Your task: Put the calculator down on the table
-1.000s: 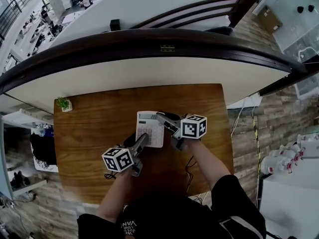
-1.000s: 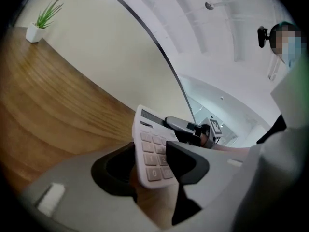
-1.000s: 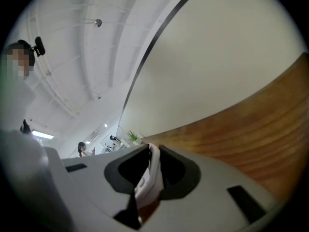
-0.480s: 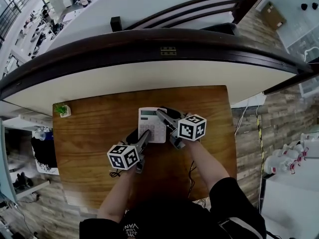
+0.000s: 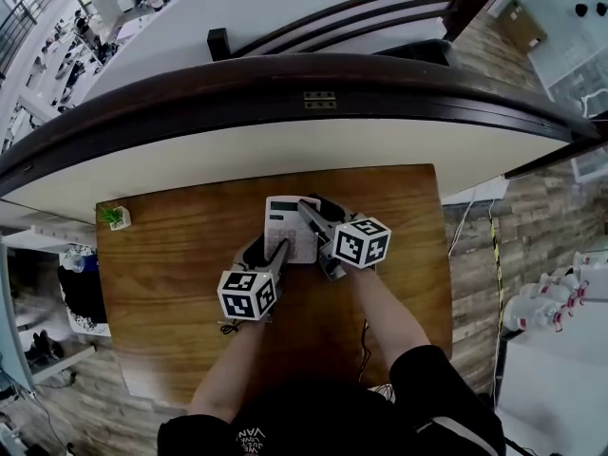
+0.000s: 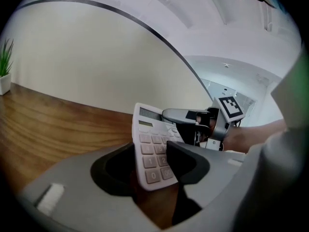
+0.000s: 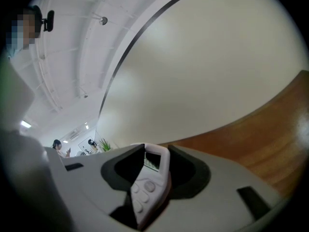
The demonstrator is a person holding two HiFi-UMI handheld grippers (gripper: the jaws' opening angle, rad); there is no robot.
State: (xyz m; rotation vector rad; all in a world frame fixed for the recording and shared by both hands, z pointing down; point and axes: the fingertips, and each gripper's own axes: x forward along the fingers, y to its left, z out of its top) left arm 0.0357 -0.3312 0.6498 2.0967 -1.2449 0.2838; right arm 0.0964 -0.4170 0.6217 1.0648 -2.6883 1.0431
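A white calculator point(image 5: 290, 228) with grey keys hangs tilted just over the back middle of the wooden table point(image 5: 171, 255). My left gripper point(image 5: 275, 253) comes at it from the near side and is shut on its lower end; in the left gripper view the calculator point(image 6: 153, 146) sits clamped between the two dark pads of my left gripper point(image 6: 149, 162). My right gripper point(image 5: 307, 210) reaches its top right corner. Its jaws are opening, and the calculator's display end point(image 7: 153, 175) stands loose between them with gaps on both sides in my right gripper point(image 7: 153, 170).
A small potted plant point(image 5: 112, 217) stands at the table's far left corner. A cream curved partition point(image 5: 285, 145) with a dark rail closes off the back edge. A thin dark cable point(image 5: 228, 328) lies near the front. Wood-look floor lies to the right.
Both grippers have carried the calculator away from me, toward the table's back edge, and a little lower. The left gripper has rolled somewhat.
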